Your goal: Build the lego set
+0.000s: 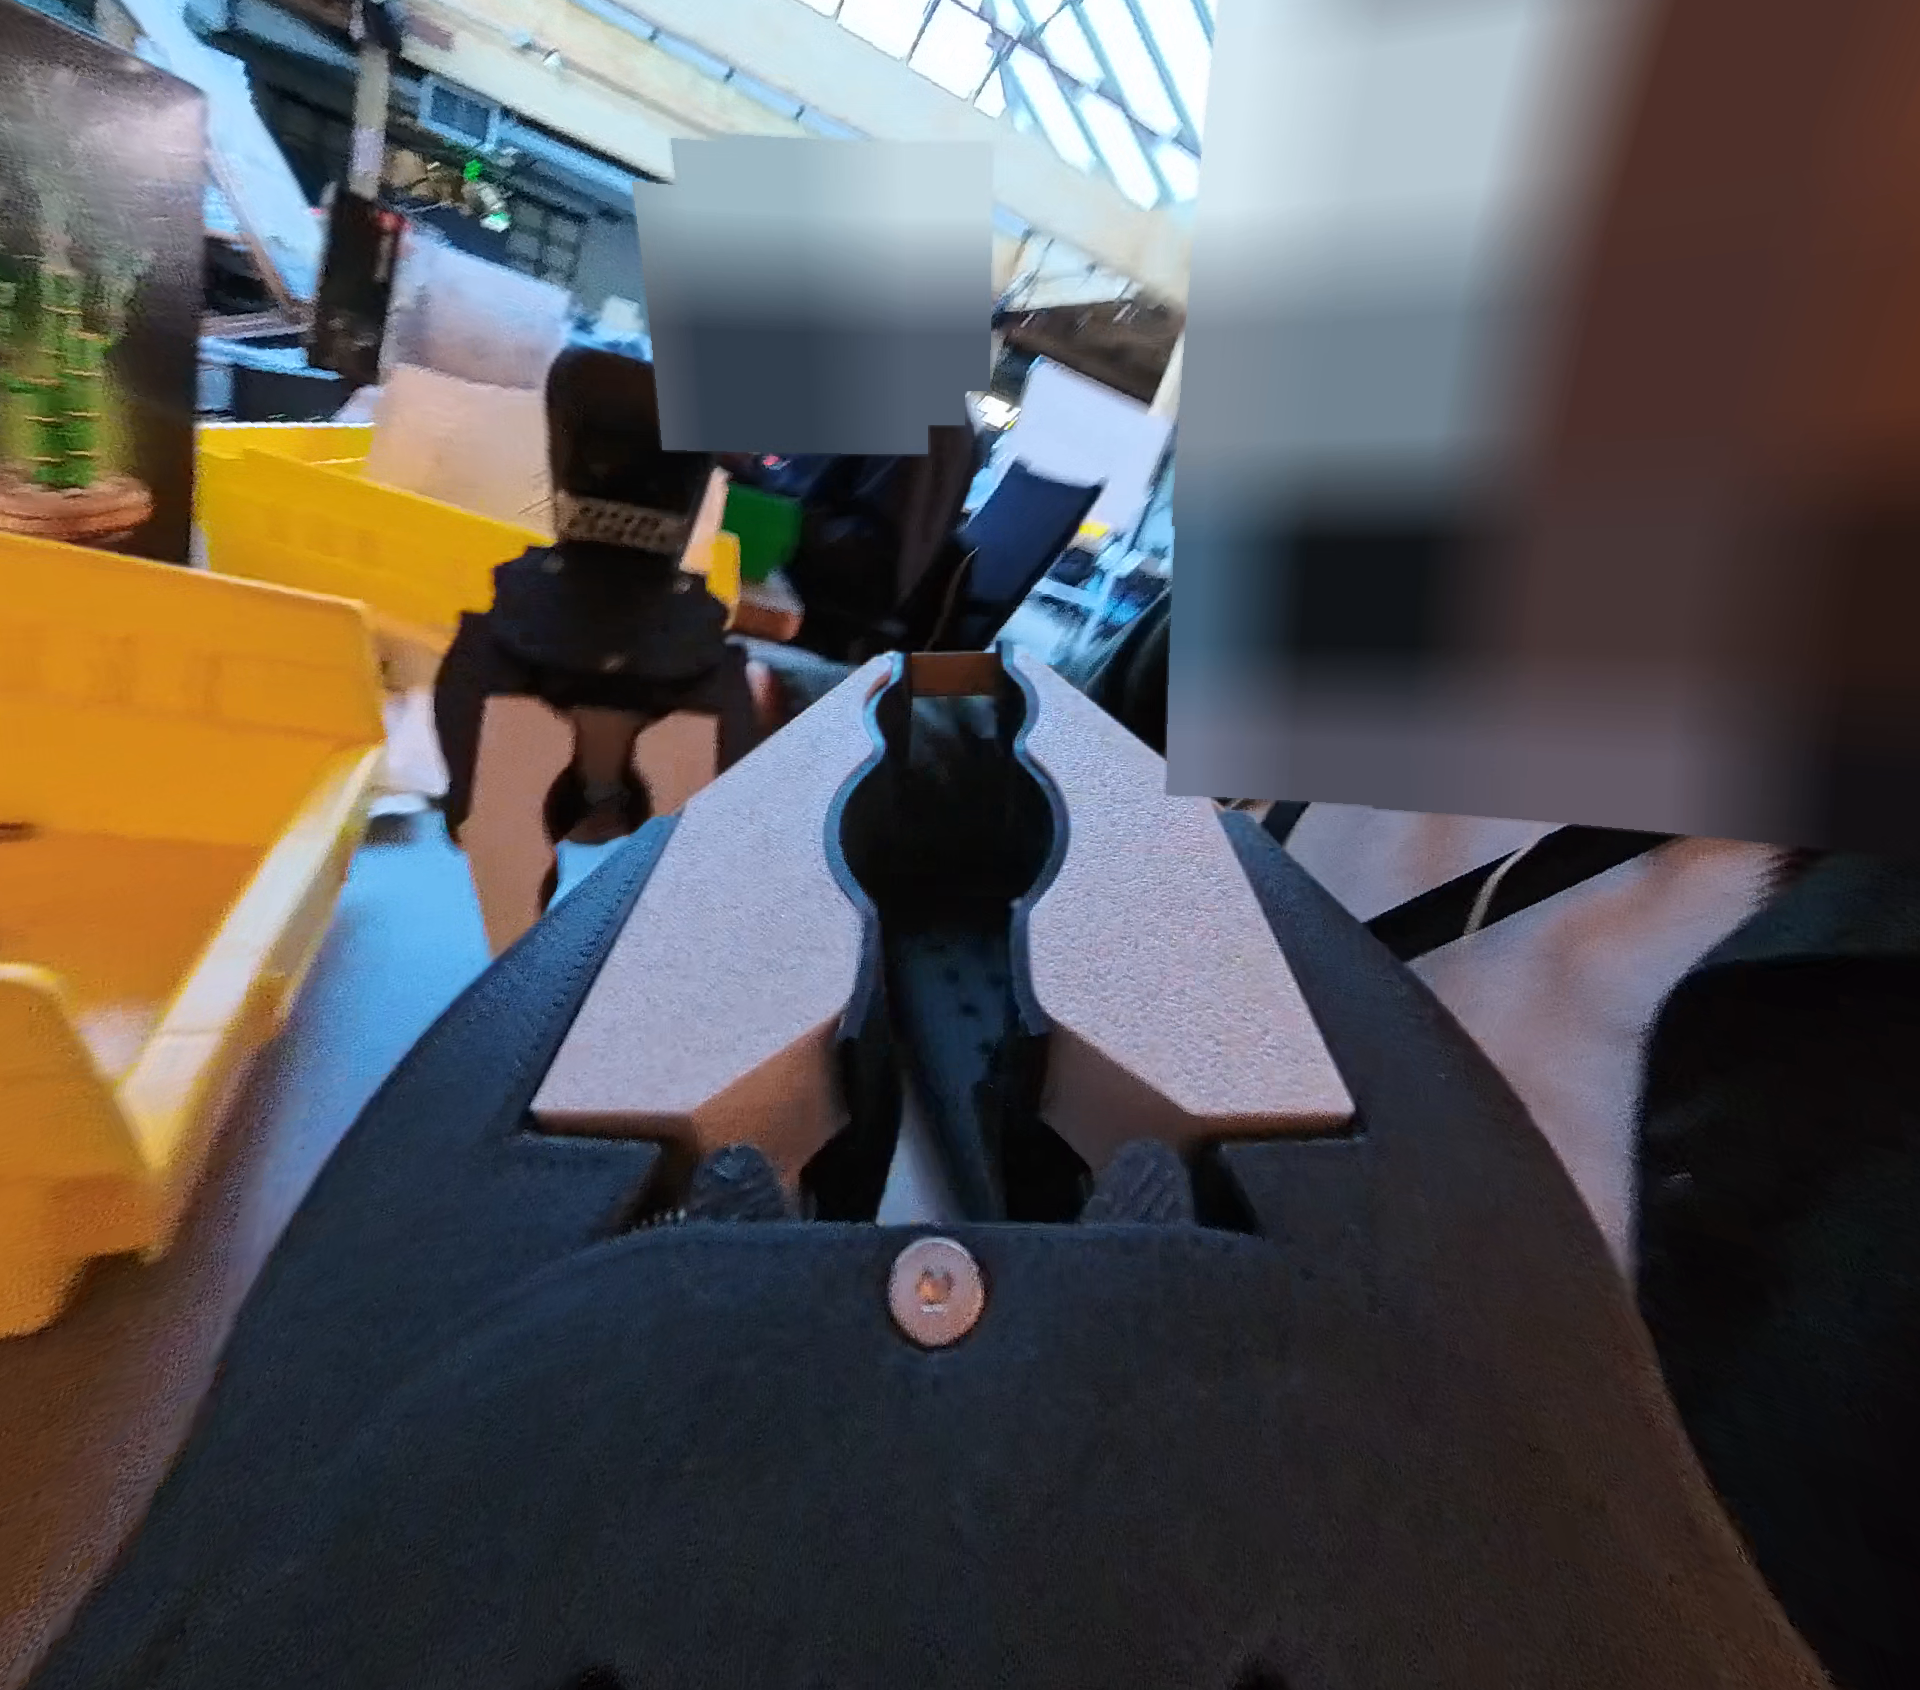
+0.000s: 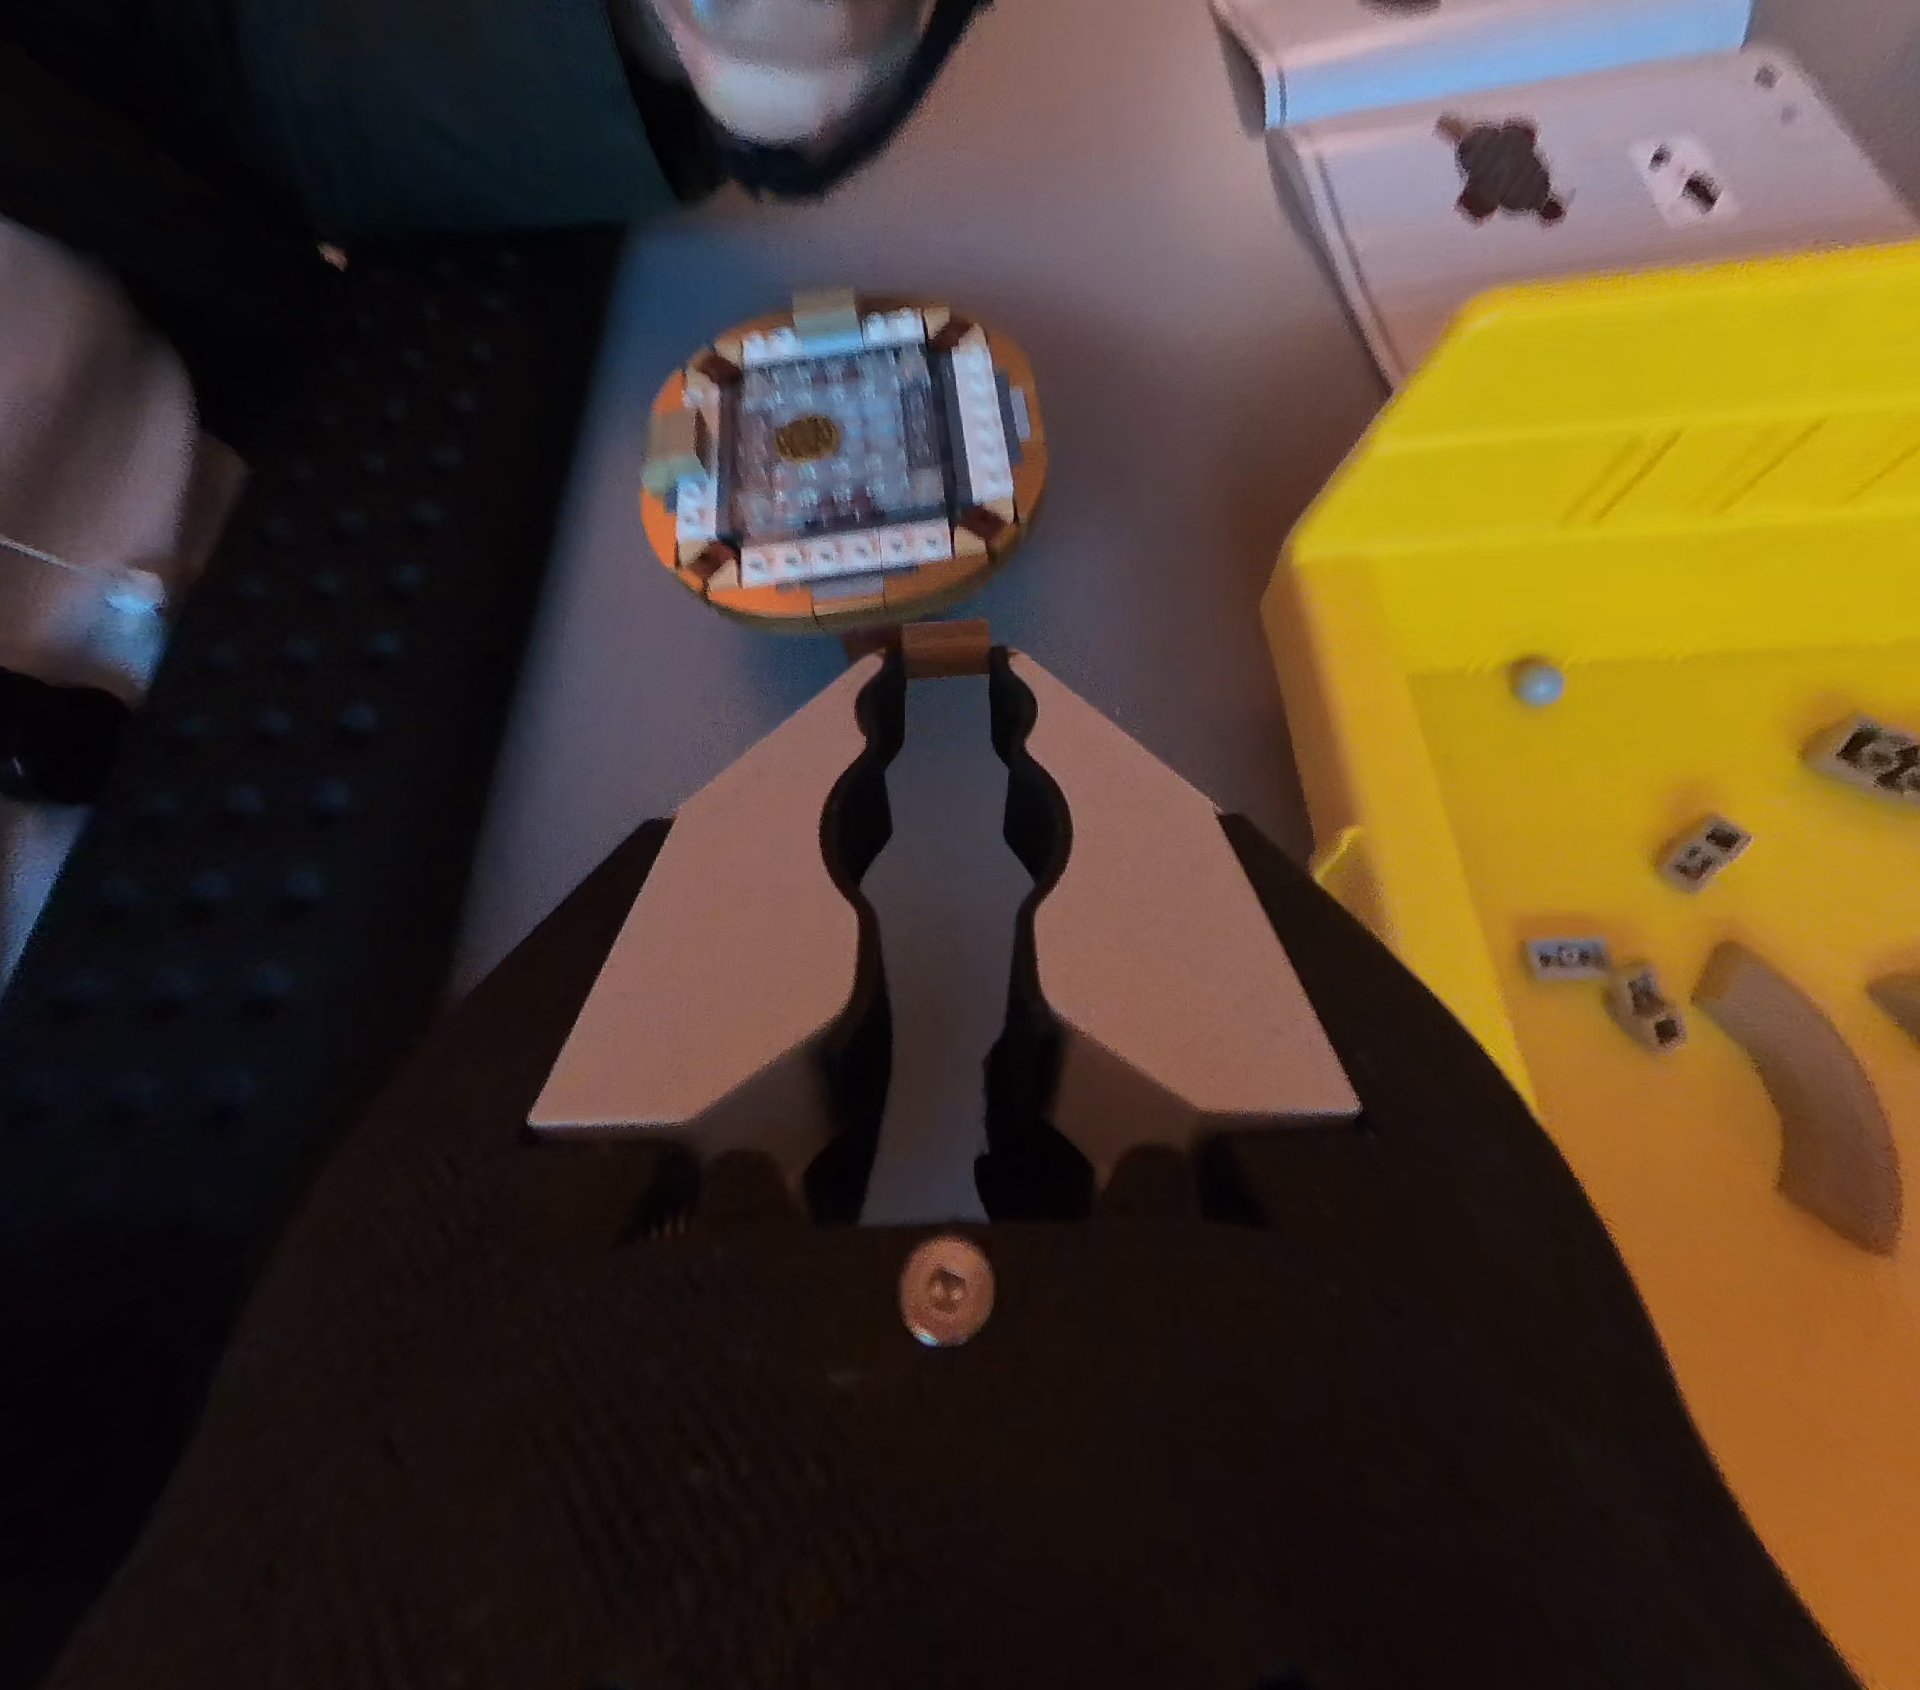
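Note:
In the right wrist view, the lego build [image 2: 842,461] sits on the grey table: a round orange base with white bricks framing a clear square middle. My right gripper [image 2: 943,653] is just in front of the build, shut on a small brown piece [image 2: 943,648] at its fingertips. My left gripper [image 1: 951,674] is tilted up away from the table and shut on a small brown piece [image 1: 951,672] at its tips. The right gripper also shows in the left wrist view [image 1: 597,793], farther off and pointing down. The build is not in the left wrist view.
A yellow bin [image 2: 1351,560] with several small grey pieces [image 2: 1704,851] and a curved tan piece [image 2: 1808,1110] stands right of the build. White boxes [image 2: 1558,175] are behind it. A black perforated mat [image 2: 260,757] lies left. More yellow bins [image 1: 156,809] show in the left wrist view. Tip to tip, the grippers are about 15 centimetres apart.

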The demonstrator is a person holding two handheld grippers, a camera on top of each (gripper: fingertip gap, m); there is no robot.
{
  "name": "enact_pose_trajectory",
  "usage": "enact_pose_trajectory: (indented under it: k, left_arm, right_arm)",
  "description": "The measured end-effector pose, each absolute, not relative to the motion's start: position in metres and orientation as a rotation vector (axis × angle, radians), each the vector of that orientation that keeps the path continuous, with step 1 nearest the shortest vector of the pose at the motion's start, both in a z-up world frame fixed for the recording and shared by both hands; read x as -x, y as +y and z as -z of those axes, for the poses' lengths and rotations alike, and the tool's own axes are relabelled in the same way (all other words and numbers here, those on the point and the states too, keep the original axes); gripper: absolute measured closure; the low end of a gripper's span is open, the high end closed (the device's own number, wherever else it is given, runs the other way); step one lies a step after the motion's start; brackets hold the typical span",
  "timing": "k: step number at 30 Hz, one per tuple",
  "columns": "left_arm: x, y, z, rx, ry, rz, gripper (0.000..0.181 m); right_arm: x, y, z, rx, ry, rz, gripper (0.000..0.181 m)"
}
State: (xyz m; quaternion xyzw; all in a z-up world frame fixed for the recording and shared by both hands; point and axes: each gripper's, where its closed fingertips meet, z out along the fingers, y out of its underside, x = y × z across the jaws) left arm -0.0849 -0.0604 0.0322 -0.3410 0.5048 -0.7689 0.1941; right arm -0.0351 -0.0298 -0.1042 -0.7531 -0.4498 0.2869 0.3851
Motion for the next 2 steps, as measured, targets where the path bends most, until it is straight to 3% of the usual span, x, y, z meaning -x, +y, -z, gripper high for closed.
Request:
enact_pose_trajectory:
  k: [2]
  left_arm:
    - [0.0897,-0.0558,-0.0401,0.949,1.347,2.302,0.167]
  right_arm:
    - [0.0342,-0.0326,0.1178,1.974,-1.179,-0.729,0.167]
